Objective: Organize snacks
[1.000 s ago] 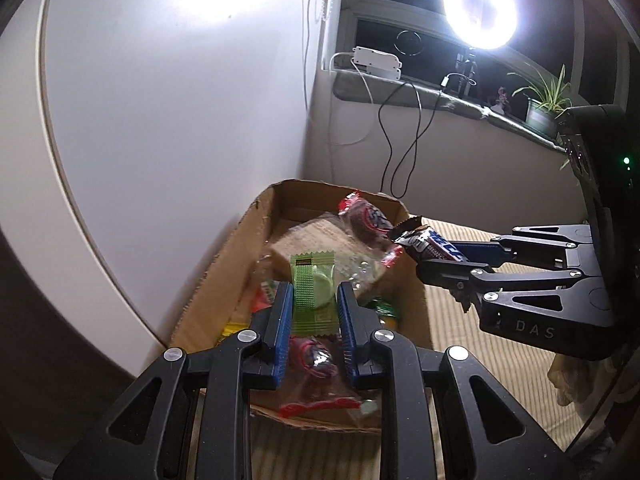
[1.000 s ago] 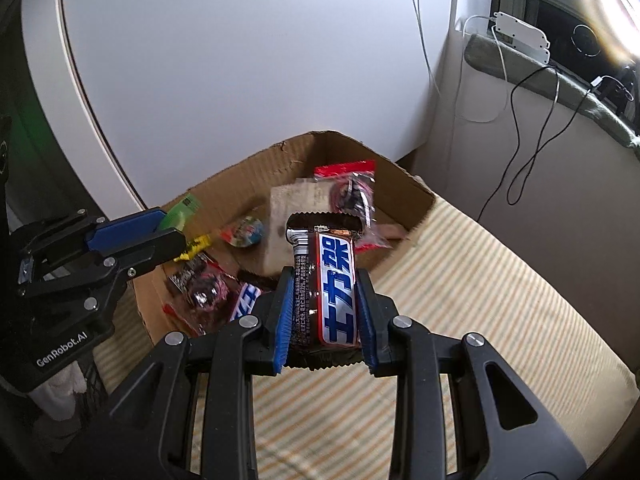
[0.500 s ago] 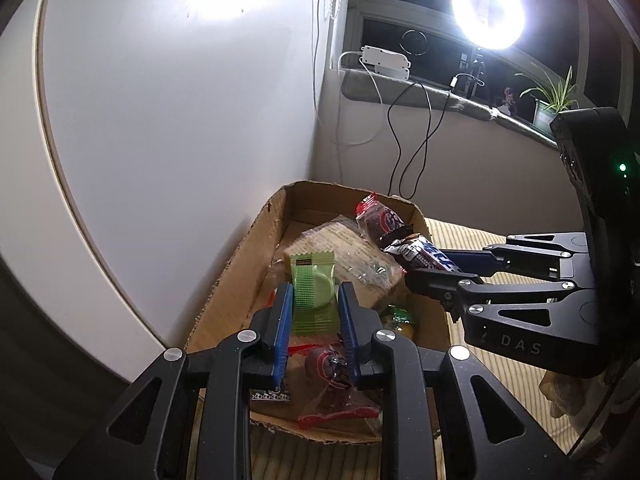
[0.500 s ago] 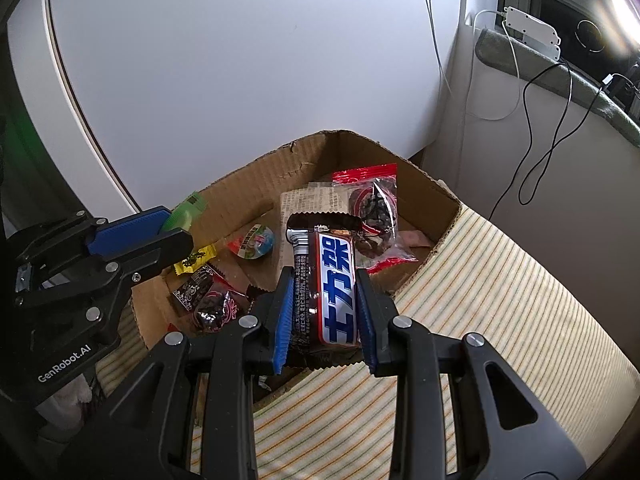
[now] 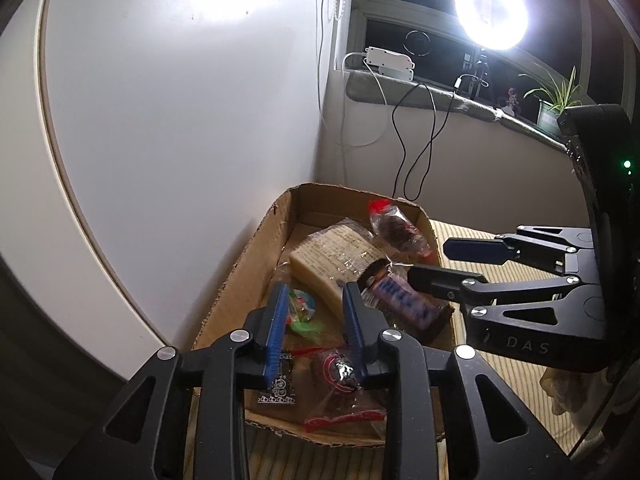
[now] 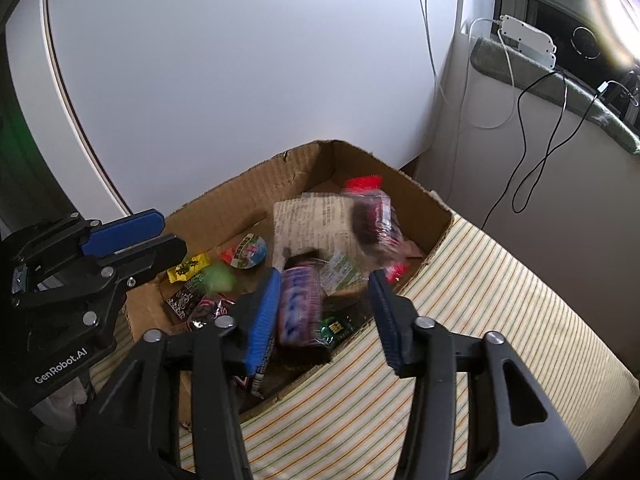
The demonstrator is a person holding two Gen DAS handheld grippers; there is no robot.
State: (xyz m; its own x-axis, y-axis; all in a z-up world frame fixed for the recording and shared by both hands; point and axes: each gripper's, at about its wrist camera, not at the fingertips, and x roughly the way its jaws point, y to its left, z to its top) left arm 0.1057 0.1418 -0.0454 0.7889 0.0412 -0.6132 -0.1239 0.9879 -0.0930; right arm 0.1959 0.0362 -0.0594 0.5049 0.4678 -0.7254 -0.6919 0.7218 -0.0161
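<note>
A cardboard box [image 5: 256,248] [image 6: 240,196] sits on a striped cloth by the white wall and holds several snacks. My left gripper [image 5: 314,300] is open above the box's near end; a blurred green packet [image 5: 306,325] [image 6: 218,278] is falling below it. My right gripper [image 6: 322,290] is open over the box's right edge. The blue-and-white chocolate bar [image 6: 298,308] [image 5: 404,306] is blurred, dropping free beside the left finger. My right gripper [image 5: 456,264] also shows in the left wrist view, my left gripper [image 6: 156,236] in the right wrist view.
In the box lie a large flat cracker pack [image 5: 332,252], a red-topped clear packet [image 6: 372,216], a round cup snack [image 6: 246,252], a yellow candy [image 6: 188,268] and dark wrapped sweets [image 5: 338,368]. The striped cloth [image 6: 480,300] extends right. Cables hang down the wall under a windowsill.
Both grippers have opened. The green packet has left the left gripper and the chocolate bar has left the right gripper; both are dropping into the box.
</note>
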